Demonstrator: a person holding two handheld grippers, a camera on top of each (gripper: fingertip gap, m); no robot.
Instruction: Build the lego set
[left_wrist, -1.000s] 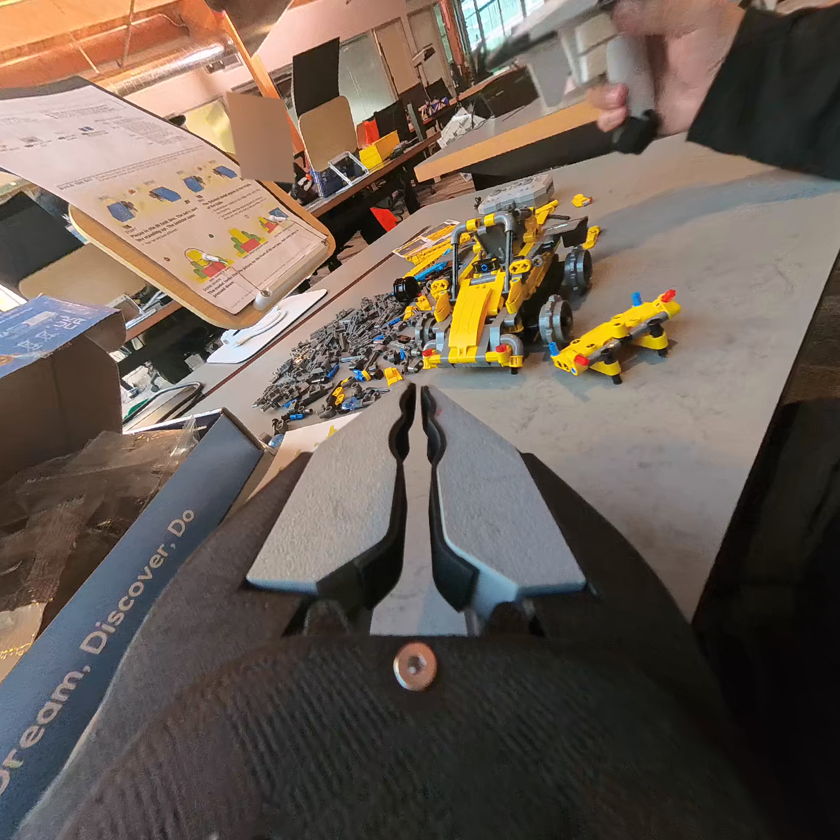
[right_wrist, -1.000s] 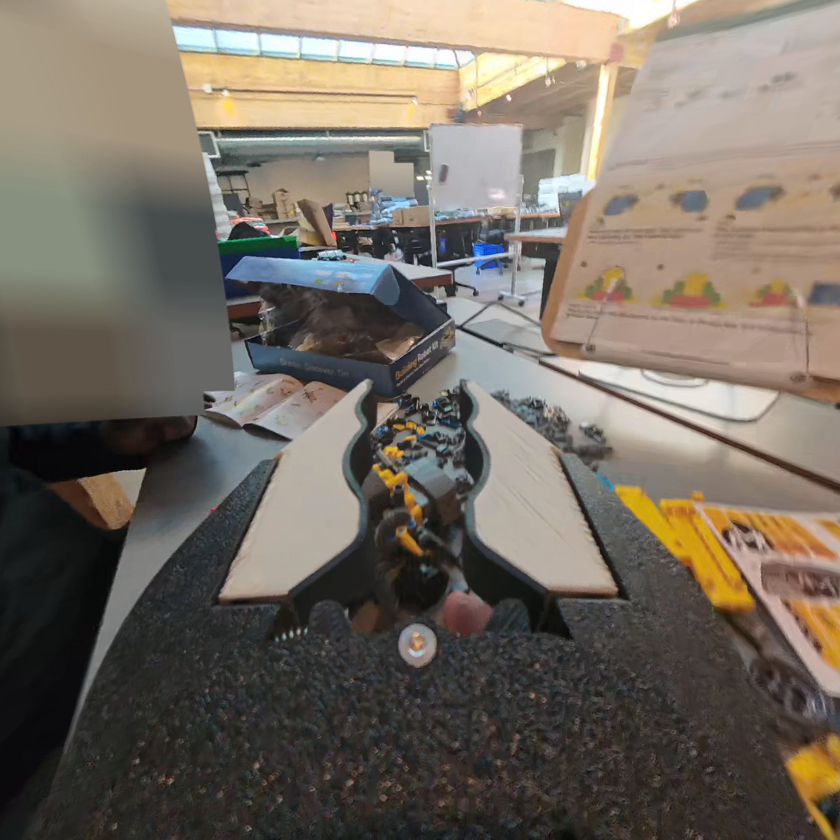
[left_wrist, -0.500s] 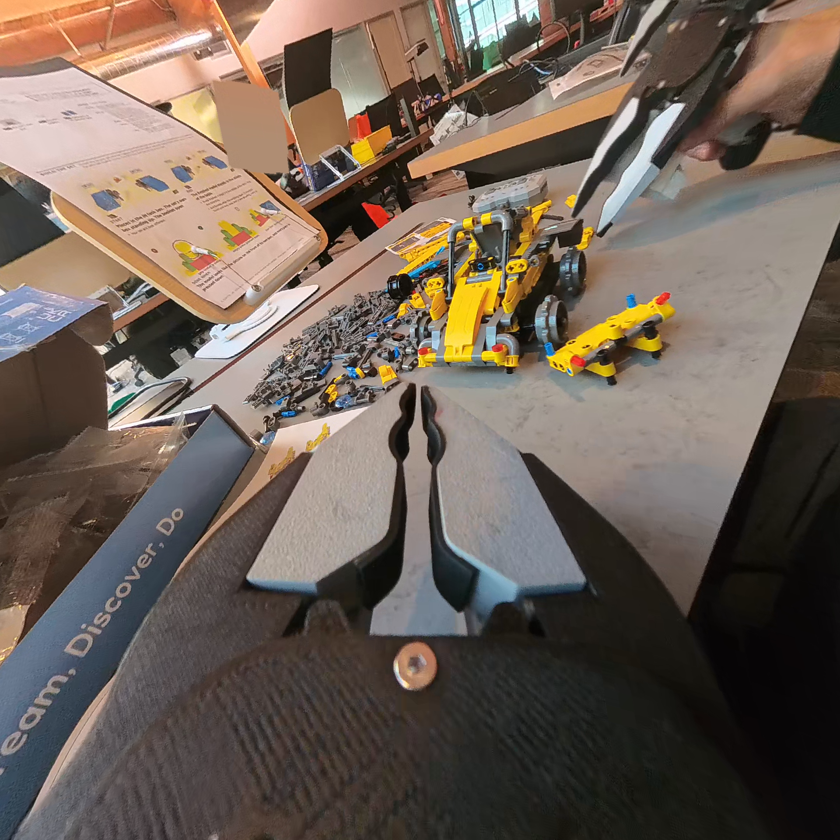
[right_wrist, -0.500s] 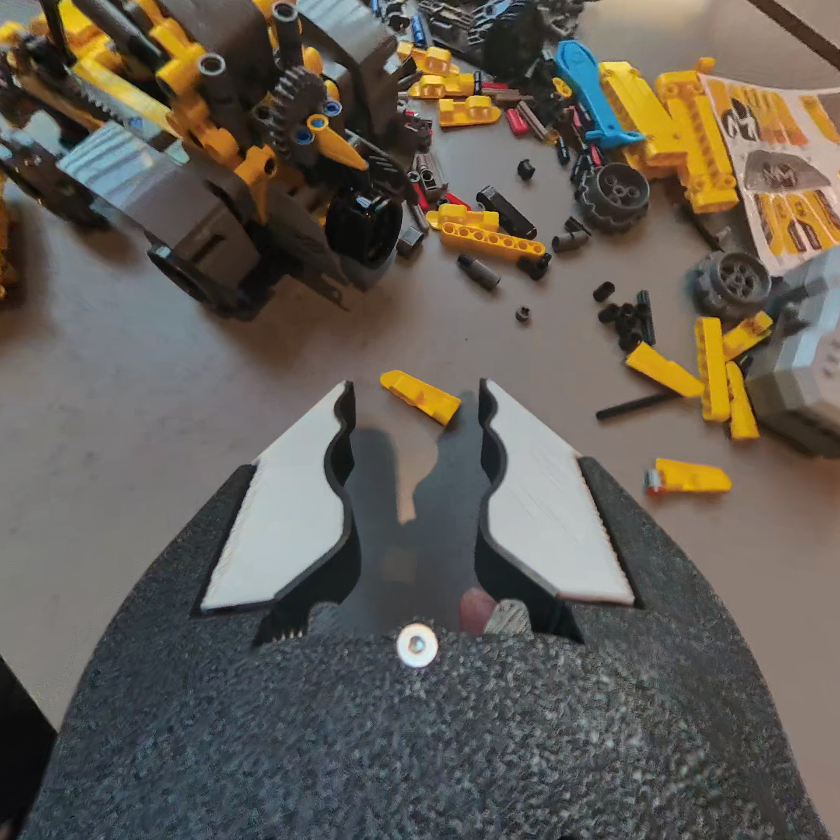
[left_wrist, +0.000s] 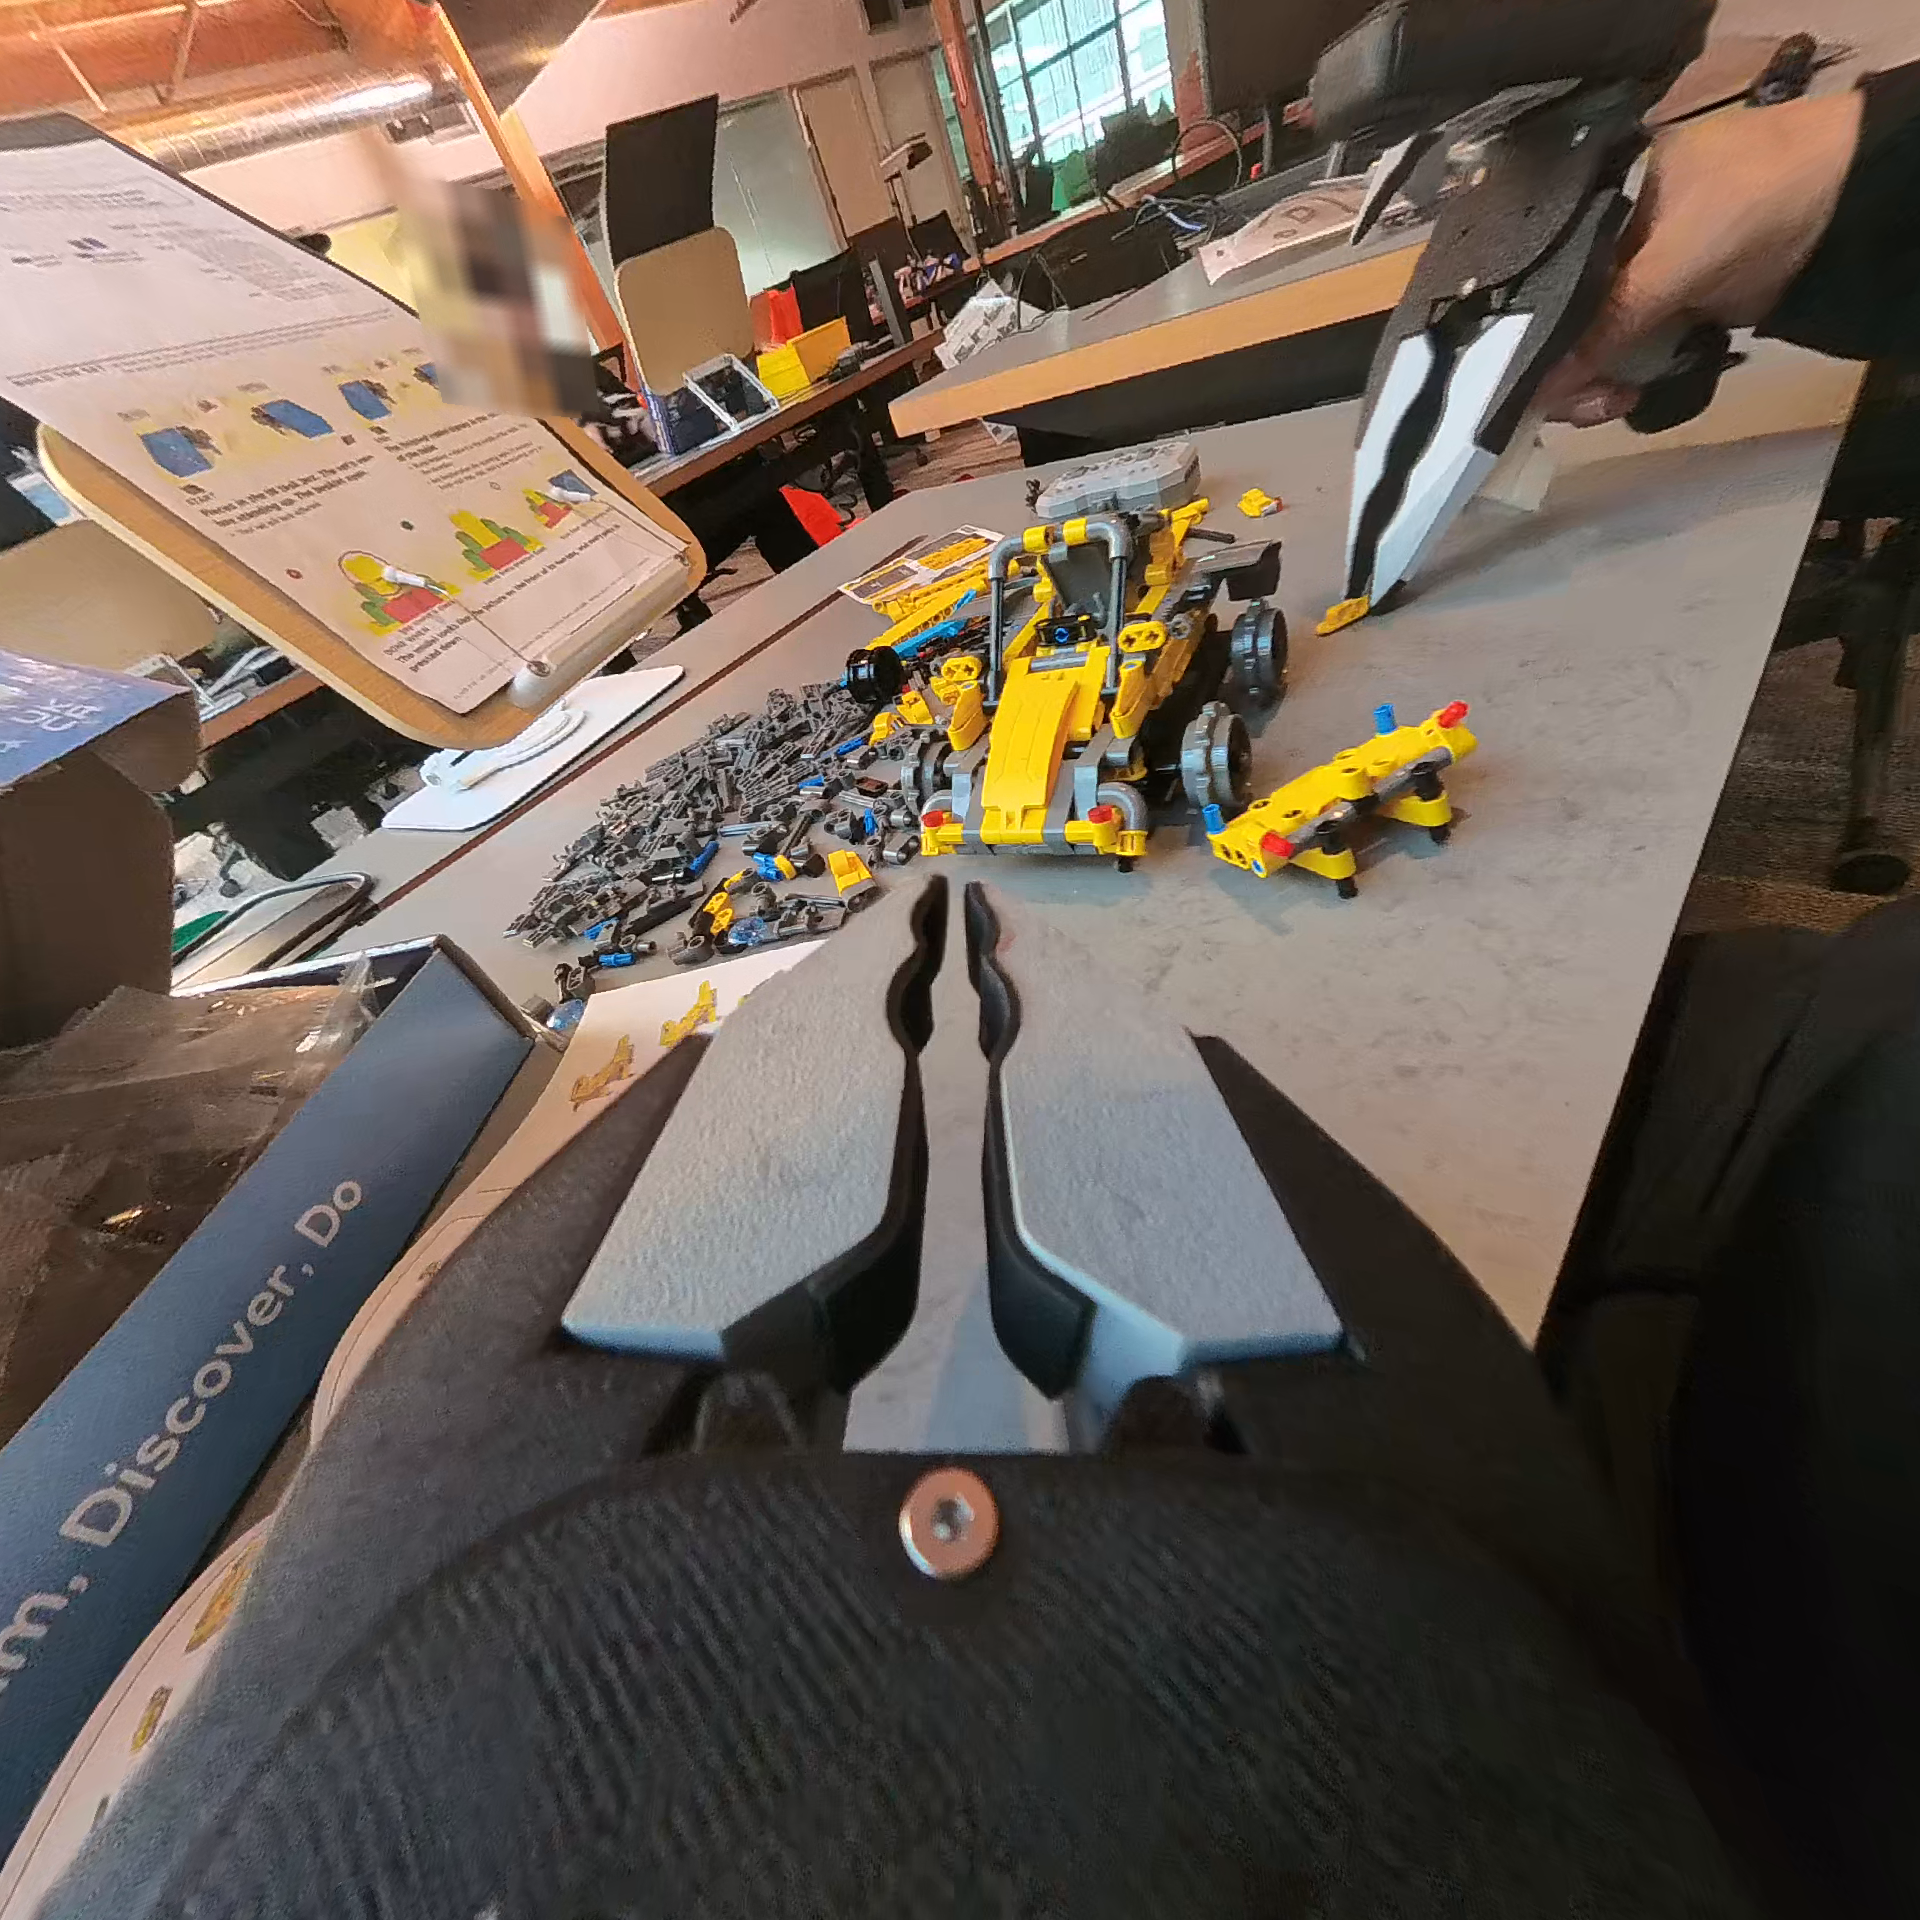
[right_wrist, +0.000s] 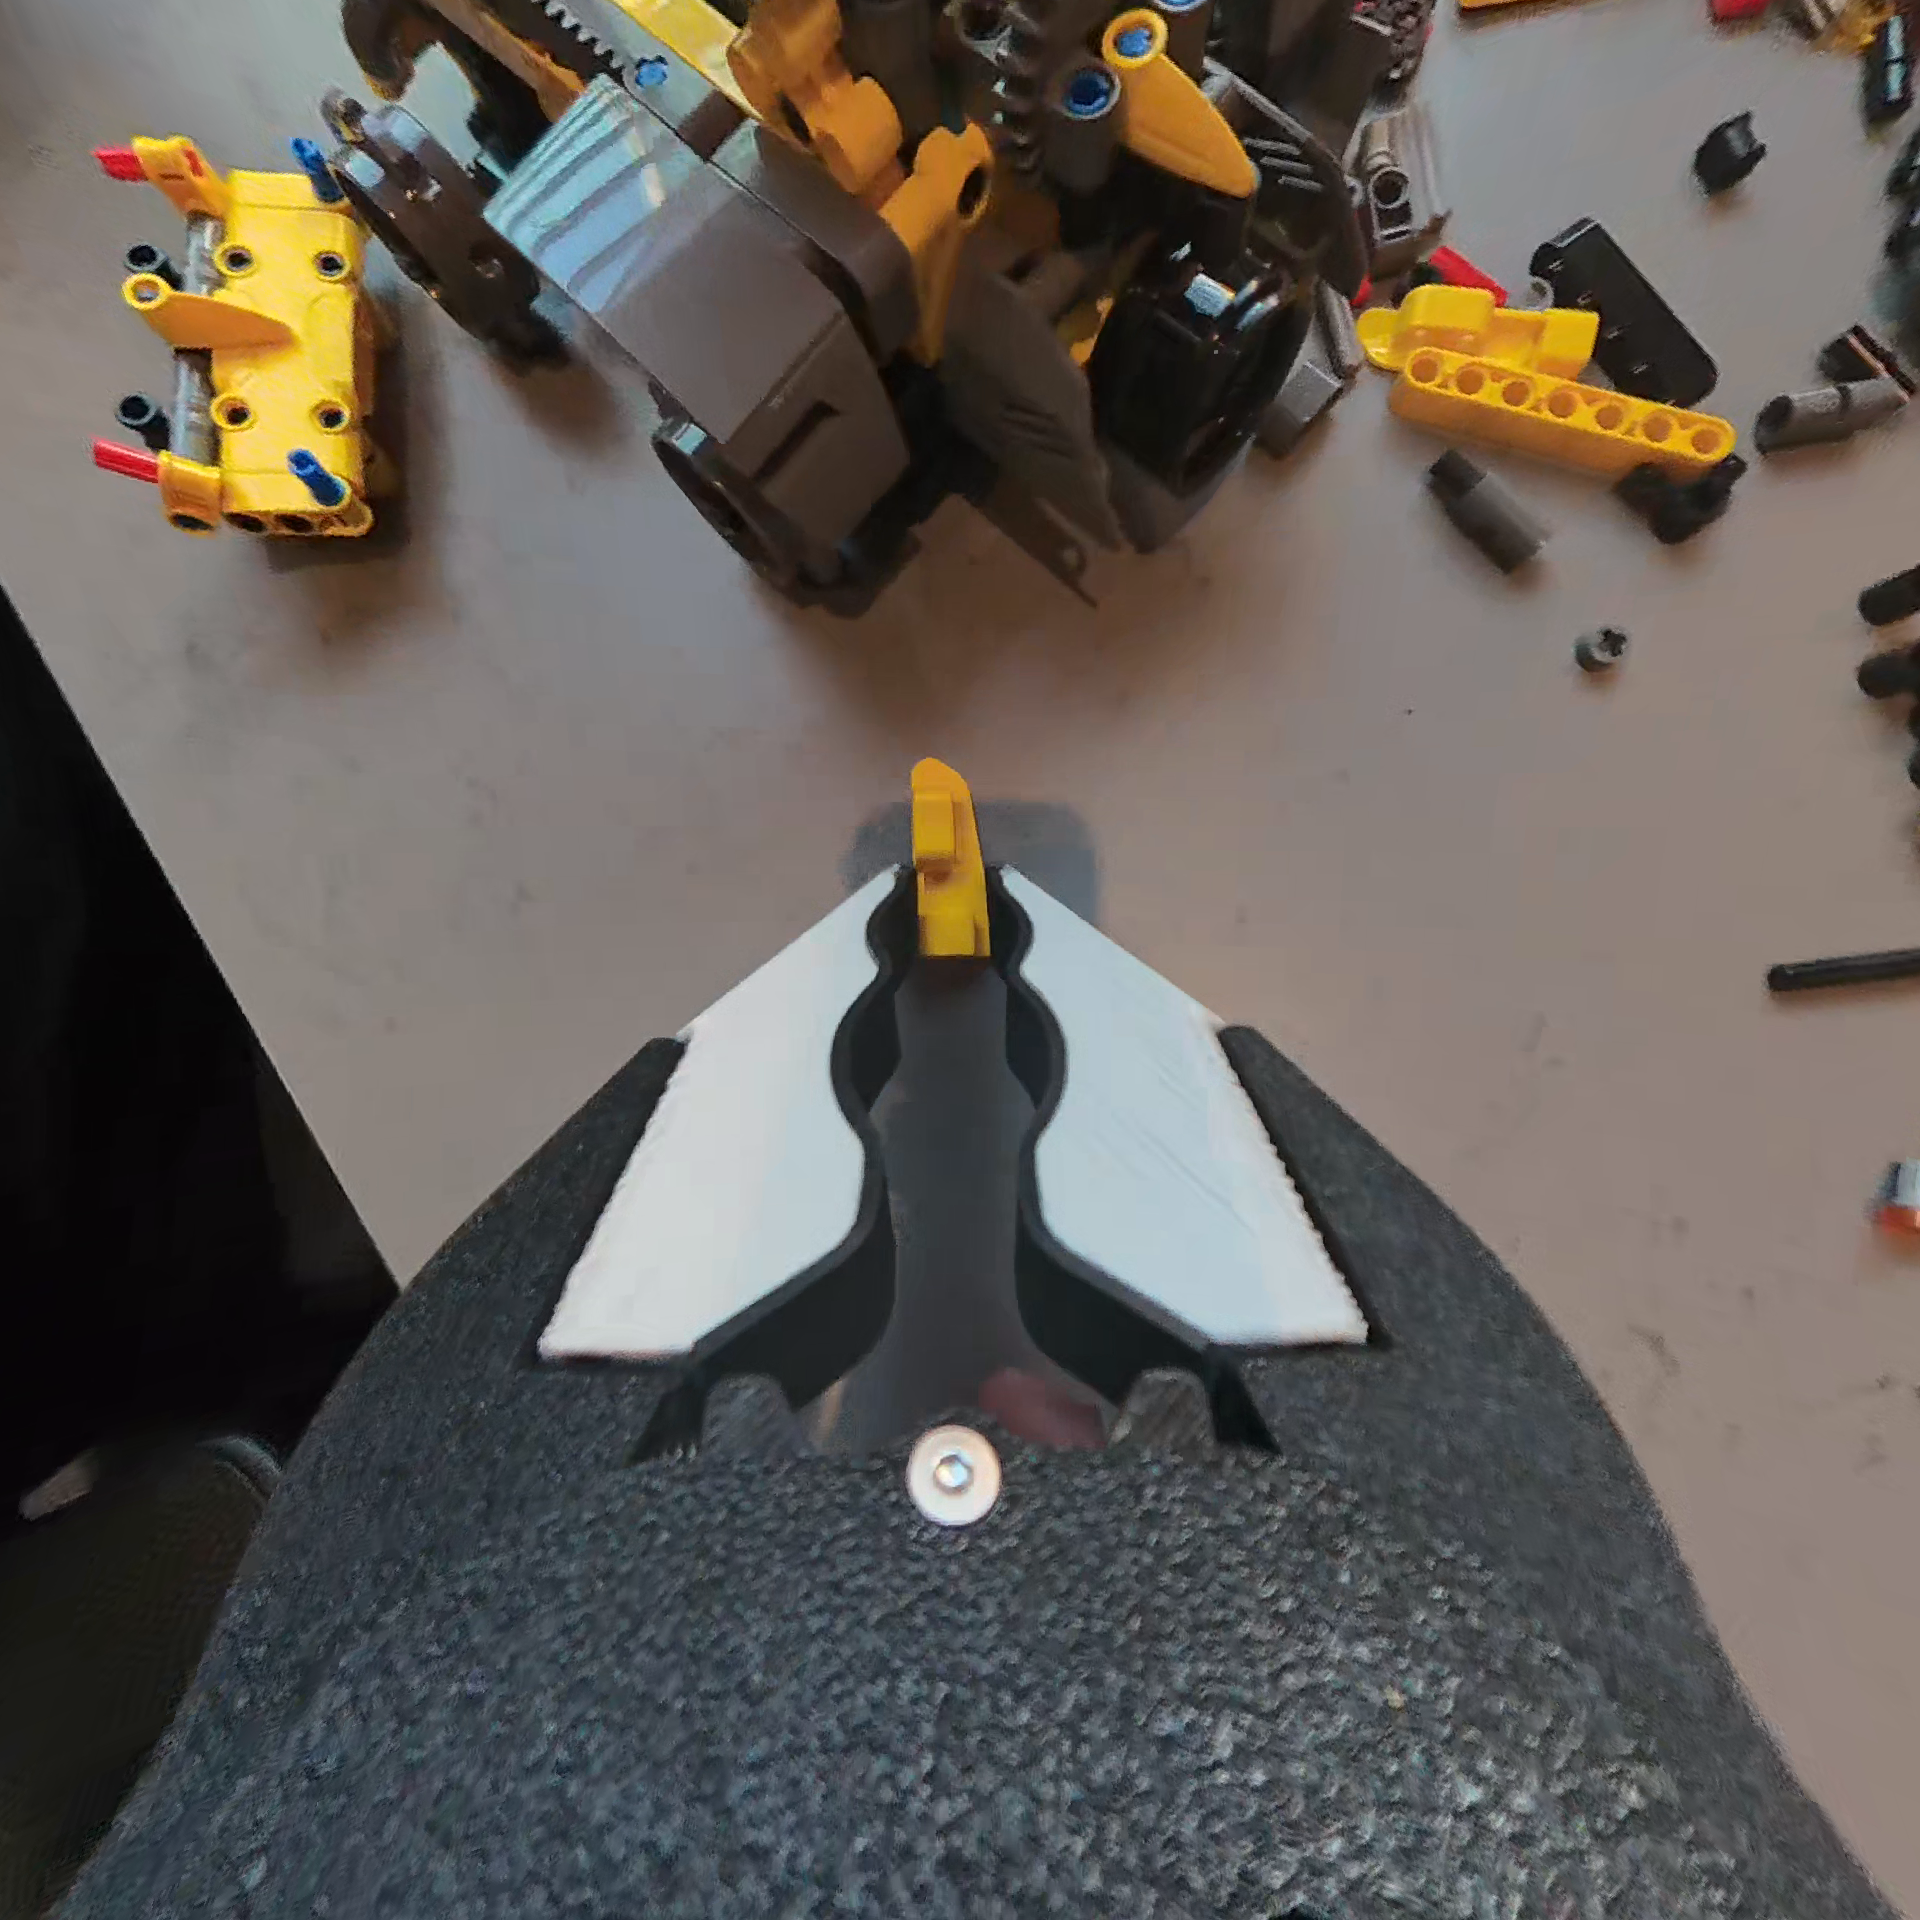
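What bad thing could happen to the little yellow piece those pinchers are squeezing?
The right gripper pinches the small yellow piece only at its very tips, and much of the piece sticks out, so it might twist or pop loose. The piece lies flat against the table, so the tips could scrape along it. The half-built yellow car sits just ahead, so a forward slip might bump it.

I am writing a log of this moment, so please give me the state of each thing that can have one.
Left gripper: shut, empty, above the table.
Right gripper: shut on yellow piece, tips at the table.
Yellow car: partly built, upright.
Yellow subassembly: apart, beside the car.
Loose parts: scattered in a pile.
Blue box: open.
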